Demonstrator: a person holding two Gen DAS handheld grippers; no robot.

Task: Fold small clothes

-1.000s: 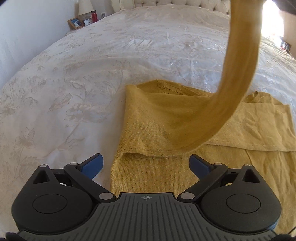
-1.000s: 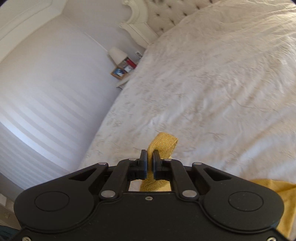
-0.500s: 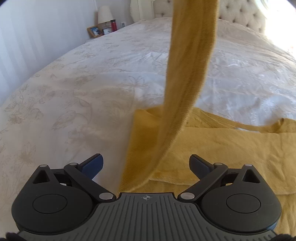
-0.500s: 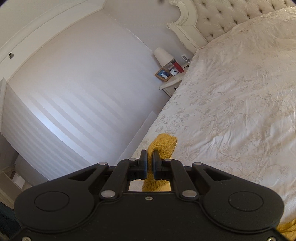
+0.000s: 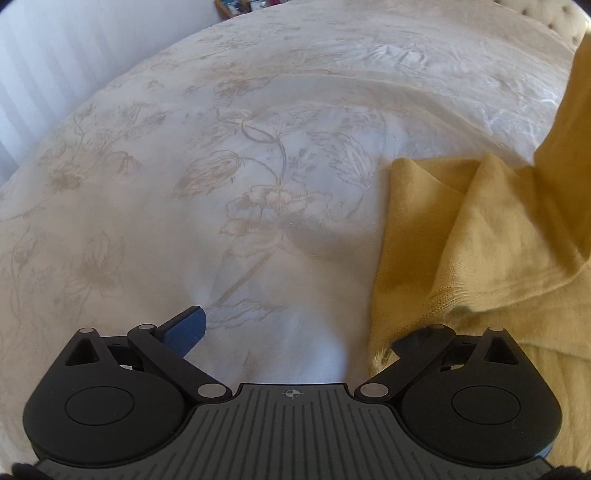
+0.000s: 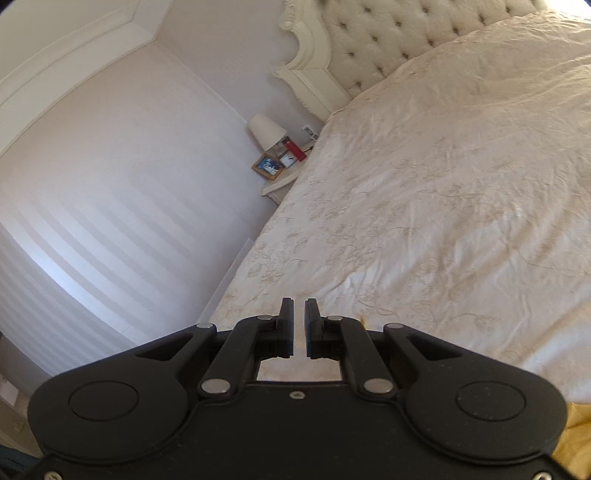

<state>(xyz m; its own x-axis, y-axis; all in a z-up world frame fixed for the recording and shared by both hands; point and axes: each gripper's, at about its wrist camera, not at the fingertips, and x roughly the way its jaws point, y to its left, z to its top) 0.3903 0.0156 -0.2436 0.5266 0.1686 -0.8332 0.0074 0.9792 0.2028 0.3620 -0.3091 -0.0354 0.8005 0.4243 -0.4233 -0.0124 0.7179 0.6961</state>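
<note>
A mustard-yellow knit garment [image 5: 480,236] lies partly folded on the bed at the right of the left wrist view. One strip of it rises out of view at the top right. My left gripper [image 5: 295,332] is open low over the bed, its right finger at the garment's left edge. My right gripper [image 6: 299,325] is up above the bed with its jaws a narrow gap apart and nothing between them. A small bit of yellow cloth [image 6: 580,428] shows at the lower right of the right wrist view.
The bed has a cream floral bedspread [image 5: 221,166] and a tufted headboard [image 6: 406,33]. A nightstand [image 6: 277,184] with a lamp, a photo frame and a red item stands by the striped wall [image 6: 110,221] at the bed's left.
My right gripper has let go of the yellow sleeve, which no longer shows between its fingers. The left gripper has moved left, so the garment now lies at its right.
</note>
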